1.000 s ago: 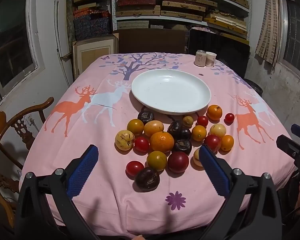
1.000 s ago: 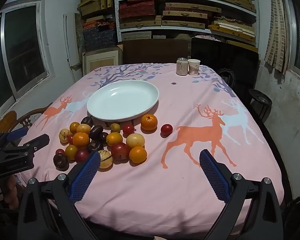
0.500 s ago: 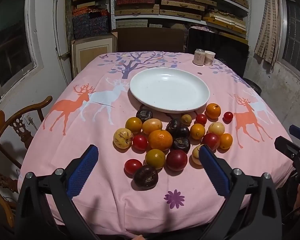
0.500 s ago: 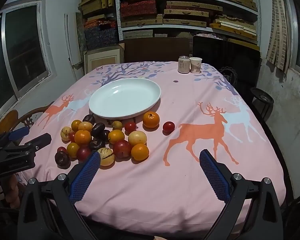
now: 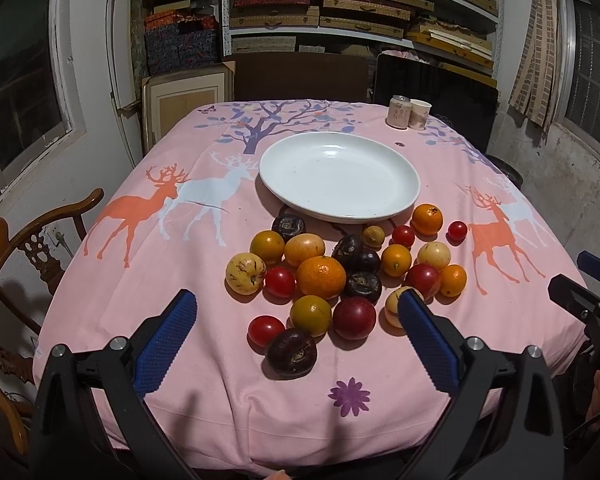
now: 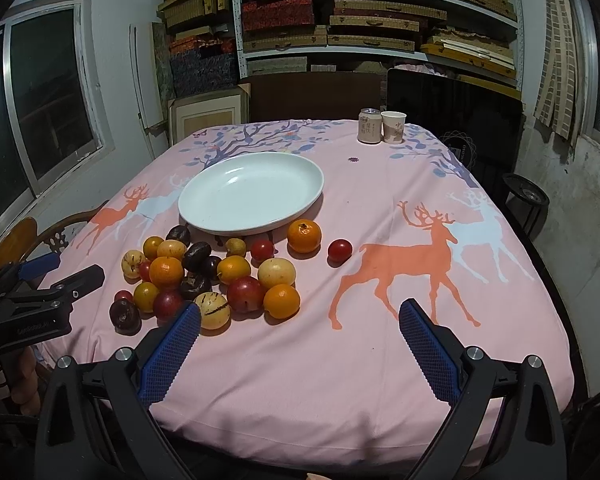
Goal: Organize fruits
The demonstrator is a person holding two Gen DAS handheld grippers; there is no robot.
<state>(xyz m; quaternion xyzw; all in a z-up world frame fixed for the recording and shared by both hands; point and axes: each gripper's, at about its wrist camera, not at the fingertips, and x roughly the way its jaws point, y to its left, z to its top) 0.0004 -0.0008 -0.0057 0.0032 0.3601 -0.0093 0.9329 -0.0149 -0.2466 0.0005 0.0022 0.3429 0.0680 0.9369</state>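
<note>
- Fruits (image 5: 328, 276) lay clustered on the worktop (image 5: 204, 360) just before the empty white plate (image 5: 340, 180).
- We held our left gripper (image 5: 296, 320) spread wide over the nearest fruits, touching none.
- Our right gripper (image 6: 300, 328) gaped empty, fruits at its left finger.

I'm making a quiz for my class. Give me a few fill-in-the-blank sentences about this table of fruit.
1. The white plate holds ____ fruit.
2. The paper cup stands beside a ____.
3. Both the left gripper and the right gripper are ____.
4. The tablecloth is printed with trees and ____.

Missing words: no; can; open; deer
</note>
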